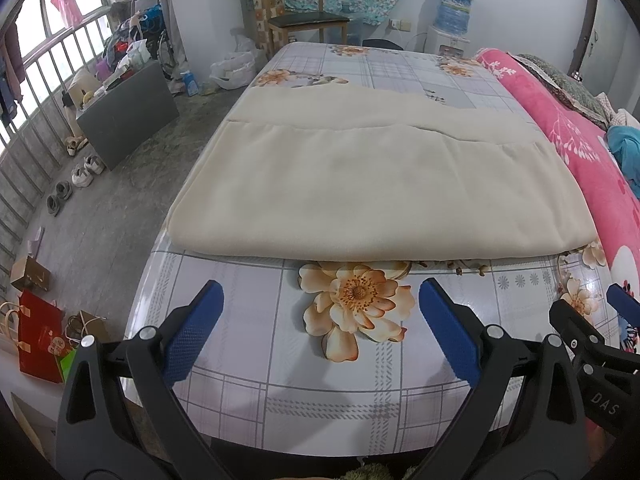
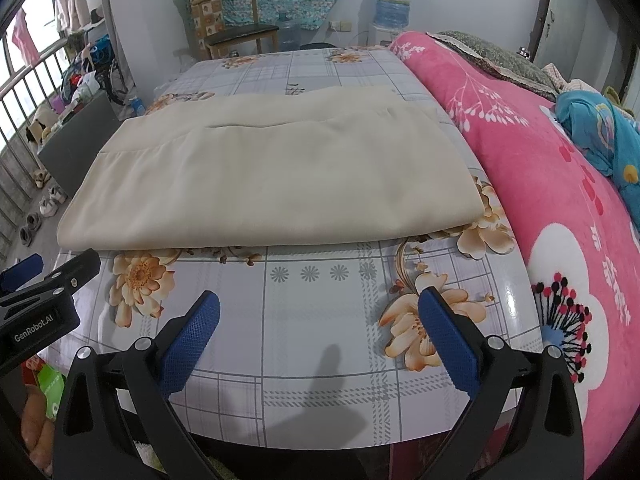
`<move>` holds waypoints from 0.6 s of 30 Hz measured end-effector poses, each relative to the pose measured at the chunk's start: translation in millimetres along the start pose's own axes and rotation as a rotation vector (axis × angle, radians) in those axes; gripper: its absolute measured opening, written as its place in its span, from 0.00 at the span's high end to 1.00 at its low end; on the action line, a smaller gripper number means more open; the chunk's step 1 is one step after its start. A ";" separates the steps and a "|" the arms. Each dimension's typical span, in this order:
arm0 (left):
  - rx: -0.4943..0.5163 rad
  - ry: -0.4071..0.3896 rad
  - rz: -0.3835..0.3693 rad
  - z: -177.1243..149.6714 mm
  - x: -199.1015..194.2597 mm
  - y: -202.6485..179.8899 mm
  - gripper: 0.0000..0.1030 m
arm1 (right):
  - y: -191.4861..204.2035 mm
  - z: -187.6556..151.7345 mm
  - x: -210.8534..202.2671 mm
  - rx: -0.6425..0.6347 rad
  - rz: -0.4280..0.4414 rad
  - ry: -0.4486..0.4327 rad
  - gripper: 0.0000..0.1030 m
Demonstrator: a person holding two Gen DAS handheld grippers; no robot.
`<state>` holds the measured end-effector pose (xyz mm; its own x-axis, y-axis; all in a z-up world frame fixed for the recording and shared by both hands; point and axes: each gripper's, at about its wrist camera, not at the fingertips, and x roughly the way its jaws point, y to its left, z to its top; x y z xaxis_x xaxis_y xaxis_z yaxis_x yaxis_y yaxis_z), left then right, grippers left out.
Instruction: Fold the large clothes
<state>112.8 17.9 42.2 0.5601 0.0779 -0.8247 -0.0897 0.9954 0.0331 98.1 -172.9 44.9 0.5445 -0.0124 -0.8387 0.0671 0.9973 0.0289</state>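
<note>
Large cream-coloured fabric garment [image 1: 360, 184], folded into a broad flat rectangle, lies across the middle of the worktop with its glossy grey-checked, orange-flowered cover [image 1: 280, 380]; the near folded edge runs straight across, and an upper layer ends at a seam line further back. Left gripper [image 1: 320, 330], black frame with blue textured pads, hovers over the near worktop edge short of the garment, jaws wide, nothing between them. Right gripper [image 2: 320, 330], same build, sits alongside to its right, jaws also wide and empty, likewise clear of the cloth. Each gripper shows at the edge of the other's view. Pink floral plush blanket [image 2: 560, 200] borders the worktop on the right. Wooden chair with dark seat [image 1: 308, 20] stands beyond the far end.
</note>
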 end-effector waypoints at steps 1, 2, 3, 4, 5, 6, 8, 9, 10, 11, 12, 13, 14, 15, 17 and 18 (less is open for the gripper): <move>0.000 0.001 0.000 -0.3 -0.2 0.1 0.08 | 0.0 0.2 0.3 0.000 -0.001 0.000 0.06; 0.000 0.001 0.000 -0.2 -0.1 0.1 0.08 | -0.1 0.3 0.4 0.000 -0.001 0.001 0.06; -0.001 0.000 0.000 -0.3 -0.3 0.0 0.08 | -0.1 0.1 0.1 0.002 0.000 0.001 0.06; 0.000 -0.002 0.001 0.3 0.0 -0.3 0.08 | -0.1 -0.1 0.1 0.001 0.000 0.000 0.06; 0.002 -0.002 0.001 1.3 -0.4 -1.2 0.08 | -0.1 0.2 0.2 0.001 0.000 0.000 0.06; 0.003 -0.003 0.001 2.4 -0.3 -1.7 0.08 | -0.1 0.0 0.2 0.000 0.000 0.000 0.06; 0.004 -0.004 0.001 4.2 0.0 -2.9 0.08 | -0.2 0.2 0.1 0.000 0.001 0.000 0.06; 0.005 -0.004 0.001 4.0 -0.3 -3.0 0.08 | -0.2 0.1 0.2 0.000 0.001 0.000 0.06; 0.005 -0.004 0.001 4.9 0.1 -3.5 0.08 | -0.1 0.6 0.3 -0.001 0.000 0.000 0.06; 0.005 -0.004 0.000 4.1 -0.2 -3.0 0.08 | -0.2 0.3 0.1 0.000 0.000 0.000 0.06; 0.005 -0.004 0.000 3.9 -0.3 -2.9 0.08 | -0.2 0.5 0.1 0.000 0.001 0.000 0.06; 0.004 -0.004 0.001 3.9 -0.4 -3.0 0.08 | -0.1 0.3 0.1 0.000 0.000 0.000 0.06; 0.005 -0.005 0.001 4.4 -0.2 -3.3 0.08 | -0.1 0.7 0.1 -0.001 0.000 0.000 0.06; 0.005 -0.005 0.000 4.8 -0.1 -3.5 0.08 | -0.2 0.6 0.0 0.000 0.000 0.000 0.06; 0.004 -0.006 0.001 4.3 -0.3 -3.3 0.08 | -0.2 0.6 0.0 0.001 0.001 -0.001 0.06; 0.005 -0.007 0.001 4.6 -0.8 -4.0 0.08 | -0.2 0.7 0.0 0.001 0.000 -0.001 0.06</move>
<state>116.5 14.1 45.4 0.5657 0.0790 -0.8208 -0.0858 0.9956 0.0367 98.6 -173.1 45.3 0.5452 -0.0124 -0.8382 0.0677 0.9973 0.0293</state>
